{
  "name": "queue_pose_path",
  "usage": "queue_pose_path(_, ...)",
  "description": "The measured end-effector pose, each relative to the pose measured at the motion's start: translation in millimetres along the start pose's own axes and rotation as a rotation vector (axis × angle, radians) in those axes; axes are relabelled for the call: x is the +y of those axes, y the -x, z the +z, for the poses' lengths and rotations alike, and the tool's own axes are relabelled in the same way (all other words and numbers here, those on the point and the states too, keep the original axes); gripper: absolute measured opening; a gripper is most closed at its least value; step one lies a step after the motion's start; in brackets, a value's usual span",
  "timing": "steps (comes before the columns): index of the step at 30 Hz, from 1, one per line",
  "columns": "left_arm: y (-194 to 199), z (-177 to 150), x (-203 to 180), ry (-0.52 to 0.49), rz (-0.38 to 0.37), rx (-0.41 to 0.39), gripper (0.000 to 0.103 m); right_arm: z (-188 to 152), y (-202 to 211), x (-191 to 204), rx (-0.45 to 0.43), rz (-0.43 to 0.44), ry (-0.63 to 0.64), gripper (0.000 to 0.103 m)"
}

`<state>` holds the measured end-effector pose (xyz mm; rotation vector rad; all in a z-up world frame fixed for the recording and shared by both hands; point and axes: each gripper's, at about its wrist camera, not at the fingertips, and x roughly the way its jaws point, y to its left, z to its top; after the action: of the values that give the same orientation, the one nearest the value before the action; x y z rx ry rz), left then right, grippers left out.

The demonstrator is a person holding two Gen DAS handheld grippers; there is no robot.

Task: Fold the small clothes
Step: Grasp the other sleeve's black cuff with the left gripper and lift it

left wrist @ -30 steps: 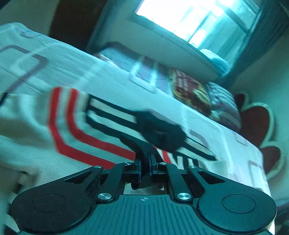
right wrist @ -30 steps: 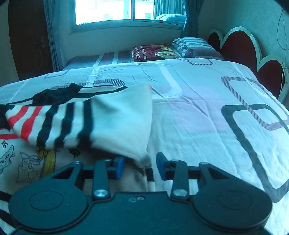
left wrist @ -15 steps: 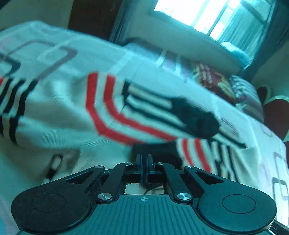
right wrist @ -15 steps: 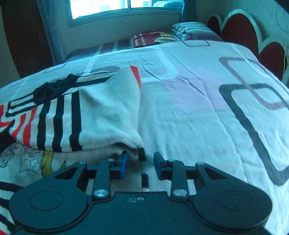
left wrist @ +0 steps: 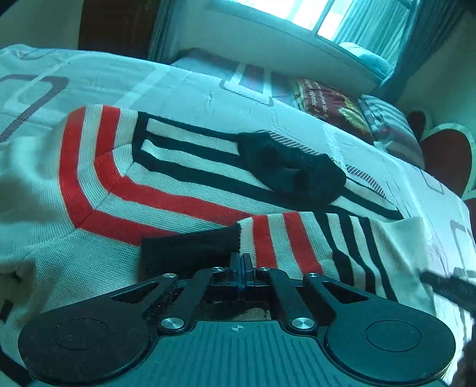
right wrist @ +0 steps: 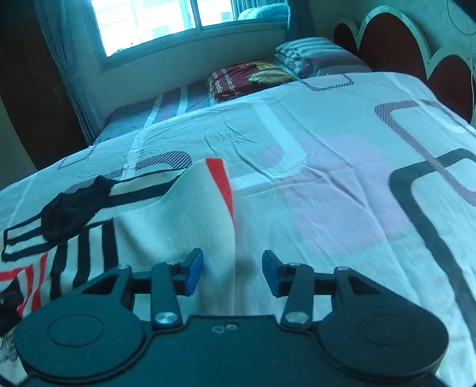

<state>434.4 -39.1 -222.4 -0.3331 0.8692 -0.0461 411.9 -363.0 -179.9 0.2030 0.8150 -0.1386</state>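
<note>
Sweater (left wrist: 184,184), striped cream/red/black, lies on bed (right wrist: 327,178) ahead of both jaws; window (right wrist: 166,20) beyond, far wall. Maroon folded cloth (right wrist: 247,79) far ahead, lettering unreadable. L gripper (left wrist: 241,260) pinched together, nothing visibly held. R gripper (right wrist: 232,275) opening astride sweater edge, pads clear.

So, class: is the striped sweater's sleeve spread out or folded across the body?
Folded across. The sleeve, black cuff leading, lies over the sweater chest stripes.
</note>
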Motion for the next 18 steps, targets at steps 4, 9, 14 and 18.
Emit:
queue_pose_path(4,-4.0,-0.8,0.1,-0.001,0.016,-0.011,0.003,0.5,-18.3,4.1,-0.006,-0.059,0.031,0.027)
queue_pose_path(9,15.8,2.6,-14.0,-0.026,0.035,-0.062,0.004,8.8,-3.9,4.5,-0.076,-0.055,0.041,0.033)
queue_pose_path(14,1.9,10.7,-28.3,-0.047,-0.001,-0.036,0.004,28.4,-33.0,6.6,-0.047,-0.042,-0.010,0.036)
queue_pose_path(18,-16.9,6.2,-15.8,-0.025,0.012,-0.010,0.003,36.1,-49.6,-4.9,-0.016,-0.088,-0.048,0.032)
